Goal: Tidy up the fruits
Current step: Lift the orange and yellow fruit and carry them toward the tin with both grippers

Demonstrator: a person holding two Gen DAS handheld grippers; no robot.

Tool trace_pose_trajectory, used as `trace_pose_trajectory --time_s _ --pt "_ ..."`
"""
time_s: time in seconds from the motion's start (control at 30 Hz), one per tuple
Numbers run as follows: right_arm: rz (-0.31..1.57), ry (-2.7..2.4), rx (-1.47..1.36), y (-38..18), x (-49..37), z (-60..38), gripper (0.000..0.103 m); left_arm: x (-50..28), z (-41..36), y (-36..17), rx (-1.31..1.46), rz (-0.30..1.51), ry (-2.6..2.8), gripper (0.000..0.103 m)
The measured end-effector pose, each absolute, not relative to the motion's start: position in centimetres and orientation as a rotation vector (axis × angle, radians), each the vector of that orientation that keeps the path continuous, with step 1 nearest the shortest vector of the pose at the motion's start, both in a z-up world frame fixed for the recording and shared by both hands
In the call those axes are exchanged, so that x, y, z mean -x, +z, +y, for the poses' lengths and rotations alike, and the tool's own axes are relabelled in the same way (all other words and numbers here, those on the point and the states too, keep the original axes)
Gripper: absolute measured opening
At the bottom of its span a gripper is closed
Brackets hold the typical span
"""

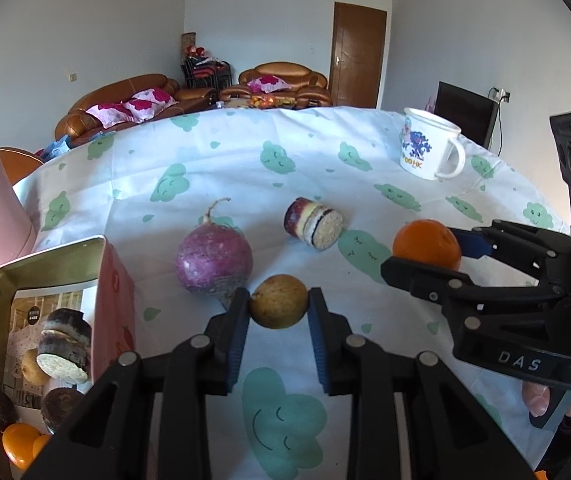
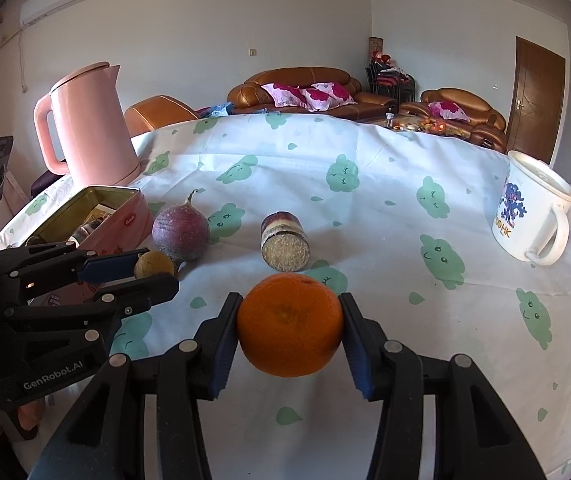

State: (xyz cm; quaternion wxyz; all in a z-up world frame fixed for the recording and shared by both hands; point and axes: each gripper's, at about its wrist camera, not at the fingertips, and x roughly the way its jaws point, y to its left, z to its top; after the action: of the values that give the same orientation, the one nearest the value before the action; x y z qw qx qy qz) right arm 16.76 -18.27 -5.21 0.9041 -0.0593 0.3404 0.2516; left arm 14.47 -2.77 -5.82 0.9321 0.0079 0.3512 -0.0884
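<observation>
The left hand-held gripper (image 1: 278, 307), marked "GenRobot.AI", clamps a brown fruit (image 1: 279, 301); right of it, the right hand-held gripper (image 2: 290, 330), marked "DAS", clamps an orange (image 2: 290, 324).

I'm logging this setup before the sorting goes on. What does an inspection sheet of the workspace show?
Surface: table under a white cloth with green cloud prints.
Job's things: orange; small brown fruit; purple turnip; sugarcane piece; open tin already holding pieces.
Clutter: pink kettle; printed mug.
Grippers: left hand-held gripper shut on the brown fruit; right hand-held gripper shut on the orange.
Cables: nothing seen on the table.
Surroundings: brown sofas, wooden door.
</observation>
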Motion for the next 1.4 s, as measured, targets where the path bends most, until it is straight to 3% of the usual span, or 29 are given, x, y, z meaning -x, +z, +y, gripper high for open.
trace_pose_trajectory --time_s 1.4 --pt "0.513 0.512 0.077 -3.2 -14.1 -19.9 0.050 -11.4 -2.1 -3.6 -0.010 0.516 -0.132 0.030"
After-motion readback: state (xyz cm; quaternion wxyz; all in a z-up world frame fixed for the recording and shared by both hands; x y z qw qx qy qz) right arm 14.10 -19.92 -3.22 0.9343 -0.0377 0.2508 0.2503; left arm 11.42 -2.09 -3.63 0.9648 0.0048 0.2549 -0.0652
